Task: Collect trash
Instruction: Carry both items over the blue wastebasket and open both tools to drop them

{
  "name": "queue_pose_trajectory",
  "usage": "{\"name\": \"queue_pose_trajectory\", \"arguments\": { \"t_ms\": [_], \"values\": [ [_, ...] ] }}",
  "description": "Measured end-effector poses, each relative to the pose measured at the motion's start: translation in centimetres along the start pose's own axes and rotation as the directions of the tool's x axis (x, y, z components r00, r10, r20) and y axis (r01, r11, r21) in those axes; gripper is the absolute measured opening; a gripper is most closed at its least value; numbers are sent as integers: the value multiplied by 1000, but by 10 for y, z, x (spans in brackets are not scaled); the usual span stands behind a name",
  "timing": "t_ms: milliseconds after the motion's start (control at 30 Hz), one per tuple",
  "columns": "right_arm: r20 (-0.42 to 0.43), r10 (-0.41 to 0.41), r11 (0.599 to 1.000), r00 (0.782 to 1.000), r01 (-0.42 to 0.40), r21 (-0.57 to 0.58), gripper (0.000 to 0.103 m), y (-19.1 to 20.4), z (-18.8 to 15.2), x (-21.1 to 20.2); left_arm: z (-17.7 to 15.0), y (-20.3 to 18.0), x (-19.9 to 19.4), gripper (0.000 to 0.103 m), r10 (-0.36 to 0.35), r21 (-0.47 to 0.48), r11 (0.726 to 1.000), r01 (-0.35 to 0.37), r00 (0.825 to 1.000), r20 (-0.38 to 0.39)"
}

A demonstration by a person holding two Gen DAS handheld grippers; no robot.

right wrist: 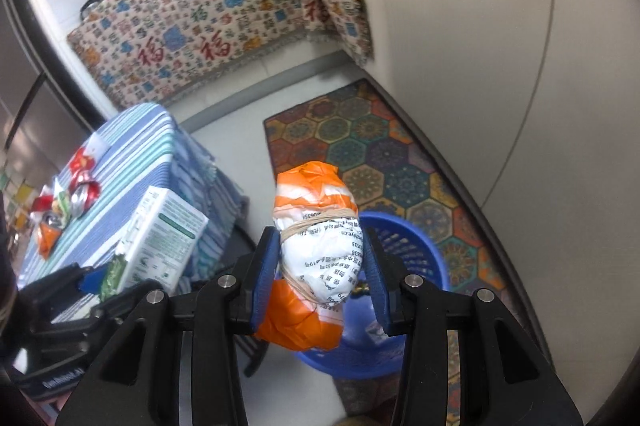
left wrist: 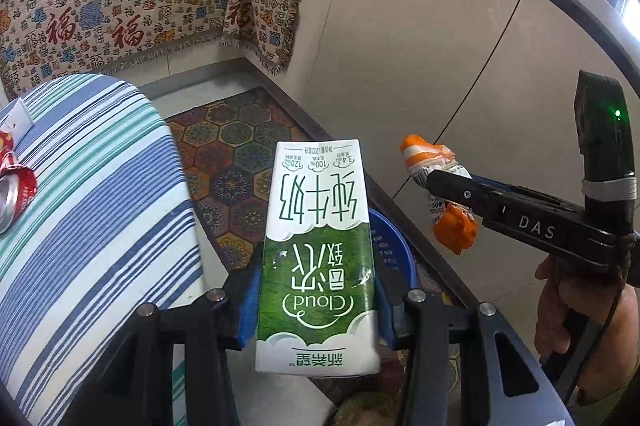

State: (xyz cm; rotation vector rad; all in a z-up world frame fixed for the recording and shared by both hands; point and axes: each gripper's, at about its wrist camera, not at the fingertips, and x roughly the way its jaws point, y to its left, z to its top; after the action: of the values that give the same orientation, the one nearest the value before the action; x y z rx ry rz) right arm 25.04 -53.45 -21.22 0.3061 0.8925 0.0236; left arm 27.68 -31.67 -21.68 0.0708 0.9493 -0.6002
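1. At 9 o'clock in the left wrist view, a crushed can (left wrist: 14, 188) lies on the striped table (left wrist: 100, 186). More trash sits there at 9 o'clock in the right wrist view, so the job is not near done.
2. The left gripper (left wrist: 318, 290) is closed tight on the milk carton (left wrist: 318, 258). The carton stands up between the blue pads, one pad on each side.
3. The blue basket (left wrist: 390, 244) peeks out just behind the carton, at about 4 o'clock from the middle.
4. The right gripper (right wrist: 320, 272) is closed on the wrapped bundle (right wrist: 316, 246), an orange and white ball tied with a band.
5. In the right wrist view the basket (right wrist: 416, 250) sits under the bundle, at 5 o'clock, on the floor by the rug (right wrist: 360, 146).
6. I think the step now is dropping both things in. Move each one right over the basket's open top first. Go low, then open the pads slowly, one hand at a time, so nothing bounces out or hits the rim.
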Motion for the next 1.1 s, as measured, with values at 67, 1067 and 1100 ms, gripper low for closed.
{"name": "queue_pose_trajectory", "arguments": {
  "t_ms": [67,1067,1100],
  "values": [
    [0,-16,1000,1000,16,18,42,-9,1,-1,3,-7,12,47,-2,11,1000,3,1000,-11],
    [-26,-44,987,999,47,156,46,-57,10,5,10,-30,86,49,-61,66,996,67,993,-98],
    [-21,-41,986,999,44,164,49,-58,10,5,10,-31,90,53,-61,69,995,69,993,-104]
  ]
}}
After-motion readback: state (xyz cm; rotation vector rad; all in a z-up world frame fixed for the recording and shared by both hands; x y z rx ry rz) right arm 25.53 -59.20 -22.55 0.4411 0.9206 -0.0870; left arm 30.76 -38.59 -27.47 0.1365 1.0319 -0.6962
